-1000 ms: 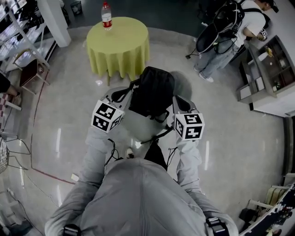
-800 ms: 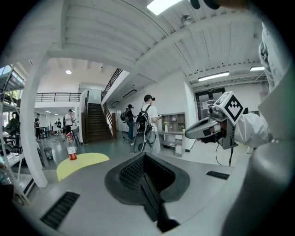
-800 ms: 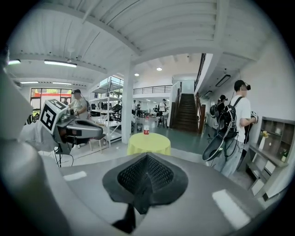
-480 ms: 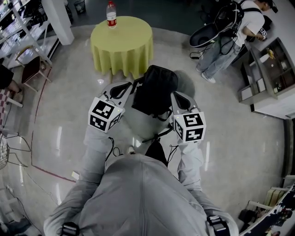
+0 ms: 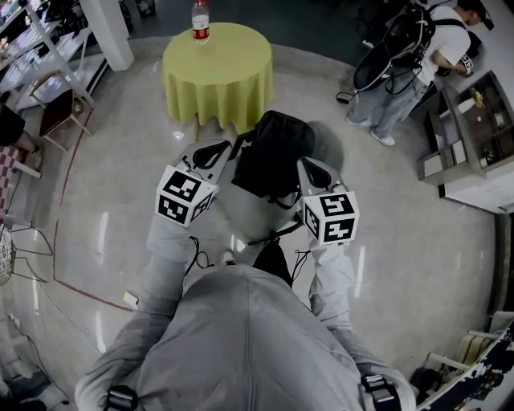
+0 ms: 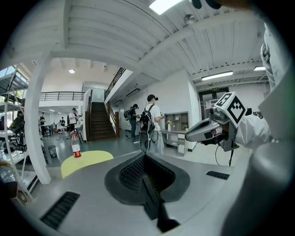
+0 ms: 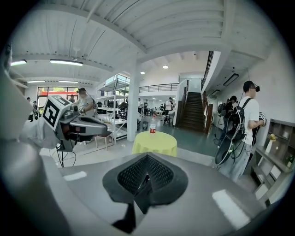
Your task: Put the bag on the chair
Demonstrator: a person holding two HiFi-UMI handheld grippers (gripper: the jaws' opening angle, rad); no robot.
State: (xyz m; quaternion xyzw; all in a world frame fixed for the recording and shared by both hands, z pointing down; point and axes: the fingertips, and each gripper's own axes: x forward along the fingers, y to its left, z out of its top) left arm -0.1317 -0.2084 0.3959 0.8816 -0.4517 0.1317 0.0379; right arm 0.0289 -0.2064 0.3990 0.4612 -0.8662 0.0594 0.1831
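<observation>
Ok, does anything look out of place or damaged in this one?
Nothing stands out. The bag hangs between the left gripper and the right gripper, each shut on a dark strap of it. The bottle stands upright on the table.

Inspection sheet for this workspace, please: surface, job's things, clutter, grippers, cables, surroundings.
Surface: glossy pale floor, with a red line at left.
Job's things: black bag hangs in the air between the grippers; chair stands far left, apart from it.
Clutter: bottle upright on yellow-clothed table.
Grippers: left gripper and right gripper each shut on a bag strap.
Cables: thin cables dangle below both grippers.
Surroundings: another person beside shelving; white pillar.
</observation>
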